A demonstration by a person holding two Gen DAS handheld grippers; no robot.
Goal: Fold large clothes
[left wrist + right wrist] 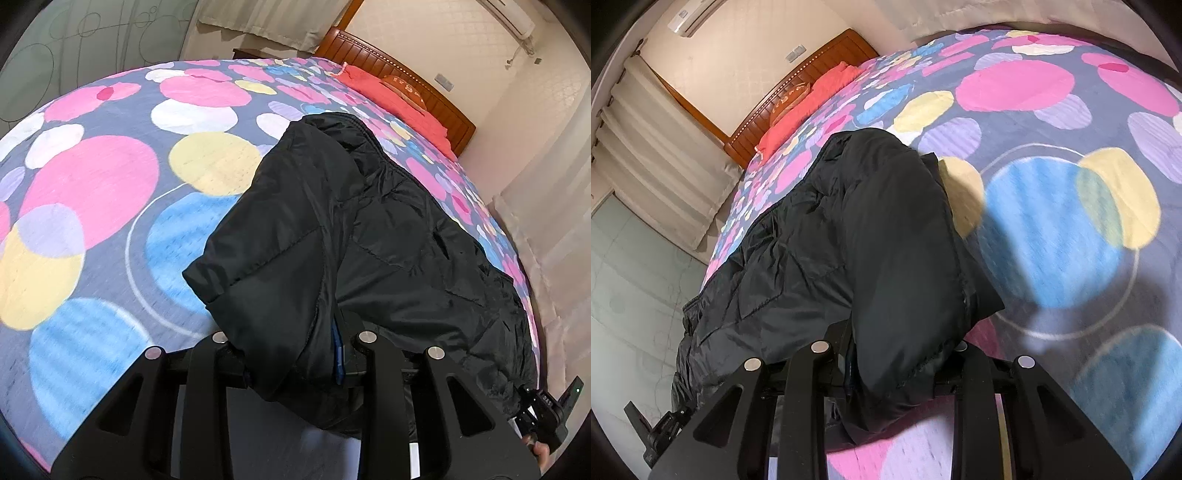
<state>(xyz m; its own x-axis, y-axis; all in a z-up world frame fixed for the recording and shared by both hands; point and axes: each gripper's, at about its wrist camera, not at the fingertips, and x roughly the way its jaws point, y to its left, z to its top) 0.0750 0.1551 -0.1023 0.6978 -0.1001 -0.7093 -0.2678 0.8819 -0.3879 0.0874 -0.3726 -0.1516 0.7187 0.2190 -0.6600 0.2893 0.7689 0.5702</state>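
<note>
Here, in the left wrist view, a black padded jacket (pixel 354 236) is shown lying on a bedspread (pixel 110 206) printed with pink, yellow, blue and white circles, toward the bed's right-hand edge. The left gripper (pixel 291 354) is seen clamped on a thick bunch of the jacket's near end, the fabric being pinched between the jaws and draped over them. One side panel or sleeve is laid over the body, so a first lengthwise fold is judged to be made or in hand; the crosswise folds are judged to remain. At the lower right edge, the right gripper (pixel 543 410) is partly shown at the garment's far corner. A small white marking is carried on it, but it is too small to be read with confidence. A red pillow (pixel 391 92) and a wooden headboard (pixel 424 77) are visible at the far end; an emblem on the cushion is illegible.

In the right wrist view, the same jacket (pixel 849 229) is shown from the opposite side. The right gripper (pixel 890 358) is likewise closed on a bunched fold of the garment, the cloth hanging over the jaws. The left gripper (pixel 661 428) is glimpsed at the lower left corner. The garment is still raised at the near end, not flattened. No brand or label is legible on the jacket; a wall air conditioner (pixel 690 14) bears no readable writing.
</note>
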